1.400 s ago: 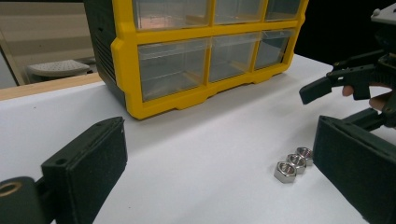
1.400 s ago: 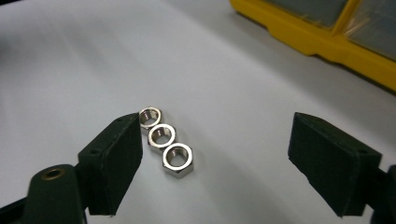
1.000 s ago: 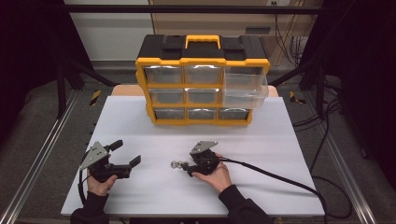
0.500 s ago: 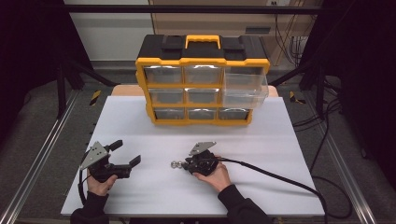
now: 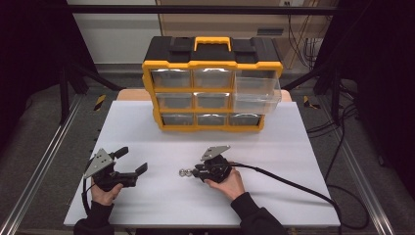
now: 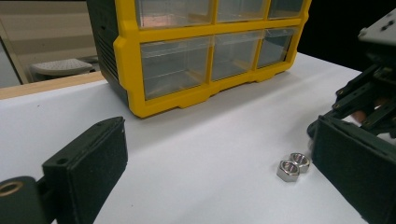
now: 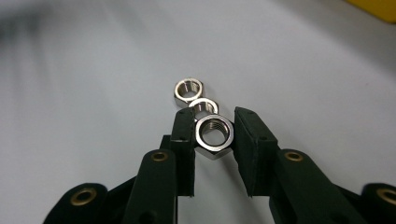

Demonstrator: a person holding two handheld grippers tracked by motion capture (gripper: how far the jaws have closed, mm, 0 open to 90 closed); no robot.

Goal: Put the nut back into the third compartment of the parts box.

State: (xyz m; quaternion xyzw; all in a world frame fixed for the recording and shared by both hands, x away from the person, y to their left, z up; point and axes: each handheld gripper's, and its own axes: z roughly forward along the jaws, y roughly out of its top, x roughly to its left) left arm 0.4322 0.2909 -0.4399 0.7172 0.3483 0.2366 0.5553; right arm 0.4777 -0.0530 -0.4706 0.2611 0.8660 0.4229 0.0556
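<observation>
A: Item one, right gripper?
B: Fingers have just been closing and now clamp one shiny steel hex nut low over the white counter. Two more steel nuts lie touching in a row just beyond it.

A: Left gripper?
B: Fingers wide, nothing between them, parked well apart on the counter.

A: Step in hand?
B: Likely pick-up. The next move calls for a clean lift without dragging the neighbours, then probably a carry to the pulled-out clear drawer of the yellow-and-black plastic parts organiser.

A: Room?
B: Dark surround, metal frame rails, cables on grey floor.
</observation>
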